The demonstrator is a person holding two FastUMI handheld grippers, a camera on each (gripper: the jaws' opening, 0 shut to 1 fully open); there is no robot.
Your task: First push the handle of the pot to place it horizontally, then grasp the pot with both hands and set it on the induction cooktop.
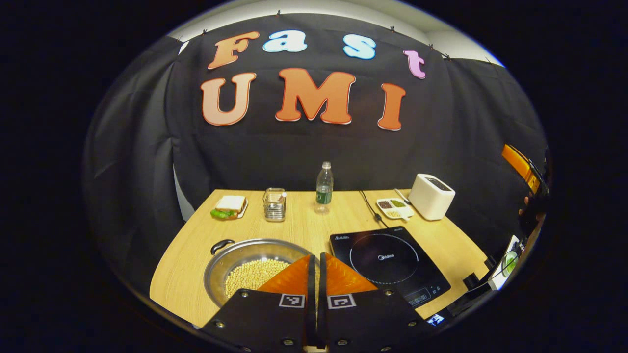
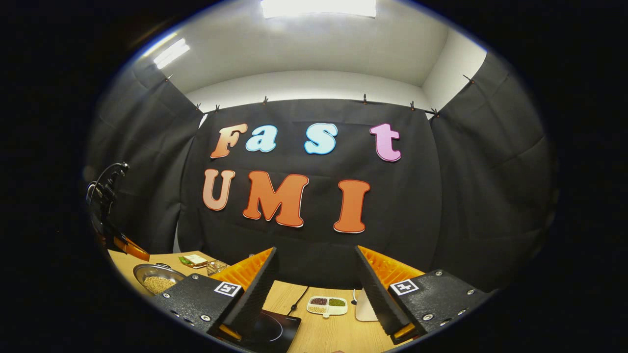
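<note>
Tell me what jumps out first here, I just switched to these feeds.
The metal pot of pale beans sits front left on the wooden table, beside the black induction cooktop. The left gripper hovers shut just over the pot's right rim. The right gripper is open, raised above the table.

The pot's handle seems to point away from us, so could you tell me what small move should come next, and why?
Probably lower the shut left gripper beside the black handle and push it sideways. The pot of beans sits left of the induction cooktop, its handle at the far-left rim, untouched; the right gripper is open and raised.
</note>
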